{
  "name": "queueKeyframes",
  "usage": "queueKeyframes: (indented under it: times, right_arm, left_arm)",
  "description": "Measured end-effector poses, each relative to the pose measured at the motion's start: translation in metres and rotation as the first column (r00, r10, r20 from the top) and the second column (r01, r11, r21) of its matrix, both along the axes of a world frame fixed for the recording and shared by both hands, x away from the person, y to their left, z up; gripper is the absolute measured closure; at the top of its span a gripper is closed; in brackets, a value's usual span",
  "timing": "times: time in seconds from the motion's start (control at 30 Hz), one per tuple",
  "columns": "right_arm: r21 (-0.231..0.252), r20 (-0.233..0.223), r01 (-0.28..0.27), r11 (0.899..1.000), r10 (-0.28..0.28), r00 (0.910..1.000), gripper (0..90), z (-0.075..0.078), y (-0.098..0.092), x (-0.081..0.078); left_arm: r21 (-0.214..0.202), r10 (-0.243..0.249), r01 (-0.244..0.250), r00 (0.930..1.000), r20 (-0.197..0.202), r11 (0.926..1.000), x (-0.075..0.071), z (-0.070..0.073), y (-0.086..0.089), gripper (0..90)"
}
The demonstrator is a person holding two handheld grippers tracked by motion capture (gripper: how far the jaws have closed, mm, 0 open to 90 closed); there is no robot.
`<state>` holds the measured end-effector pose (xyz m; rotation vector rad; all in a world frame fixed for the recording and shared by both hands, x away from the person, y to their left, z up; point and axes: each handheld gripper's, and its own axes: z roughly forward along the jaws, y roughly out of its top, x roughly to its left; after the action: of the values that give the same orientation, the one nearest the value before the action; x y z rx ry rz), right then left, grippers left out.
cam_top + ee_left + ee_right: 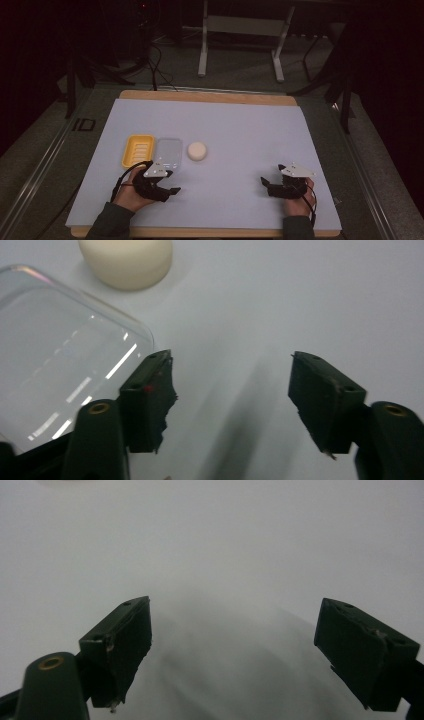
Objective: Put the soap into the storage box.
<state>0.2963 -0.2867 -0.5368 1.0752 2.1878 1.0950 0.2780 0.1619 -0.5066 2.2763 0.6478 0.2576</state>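
A yellow soap dish (138,150), a clear plastic lid (167,152) and a round white soap bar (197,151) lie in a row on the left half of the white mat (240,125). My left gripper (172,182) rests on the mat just in front of the lid, pointing right, its jaws apart with nothing between them. In the left gripper view the lid (60,380) lies beside the left jaw, the soap bar (126,262) is farther off, and the left gripper (232,375) frames bare mat. My right gripper (264,185) sits at the front right, and in its own view the right gripper (232,625) stands open over bare mat.
The mat covers a wooden board (207,96) whose edge shows at the back. Beyond the table are a white stand's legs (202,60) and cables on the floor. Metal rails (40,170) run along the table's sides.
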Motion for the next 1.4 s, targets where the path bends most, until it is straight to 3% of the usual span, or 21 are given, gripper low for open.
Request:
queueKeyframes:
  times: [0.2, 0.27, 0.63, 1.03, 1.2, 1.3, 1.4]
  right_arm:
    - [-0.003, 0.000, -0.003, 1.000, 0.003, 1.0000, 15.2, 0.000, 0.000, 0.000]
    - [-0.006, 0.001, -0.006, 1.000, 0.006, 1.0000, 15.2, 0.000, 0.001, 0.000]
    - [-0.017, 0.000, -0.011, 1.000, 0.011, 0.9999, 15.2, 0.000, 0.002, 0.000]
    - [-0.025, -0.006, -0.017, 1.000, 0.017, 0.9998, 15.3, 0.000, 0.003, 0.000]
    - [-0.026, -0.007, -0.017, 1.000, 0.016, 0.9998, 15.3, 0.000, 0.003, 0.000]
    - [-0.029, -0.005, -0.022, 0.999, 0.022, 0.9998, 15.3, 0.000, 0.003, 0.000]
    - [-0.032, -0.005, -0.022, 0.999, 0.022, 0.9998, 15.3, 0.000, 0.003, 0.000]
  left_arm:
    - [0.021, -0.008, 0.008, 0.9999, 0.009, 0.9997, 0.010, 0.008, -0.006, 38.6]
    - [0.037, 0.012, -0.013, 0.9996, 0.024, 0.9992, 0.013, 0.009, -0.008, 38.3]
    - [0.041, -0.004, 0.002, 0.9987, 0.051, 0.9991, 0.027, 0.018, -0.017, 37.2]
    - [0.070, -0.022, 0.017, 0.9970, 0.074, 0.9974, 0.058, 0.041, -0.025, 37.0]
    - [0.105, -0.007, -0.002, 0.9961, 0.087, 0.9945, 0.071, 0.047, -0.027, 33.7]
    - [0.145, -0.012, 0.001, 0.9969, 0.078, 0.9894, 0.081, 0.050, -0.031, 30.6]
    - [0.150, -0.010, 0.000, 0.9978, 0.066, 0.9887, 0.086, 0.050, -0.033, 29.4]
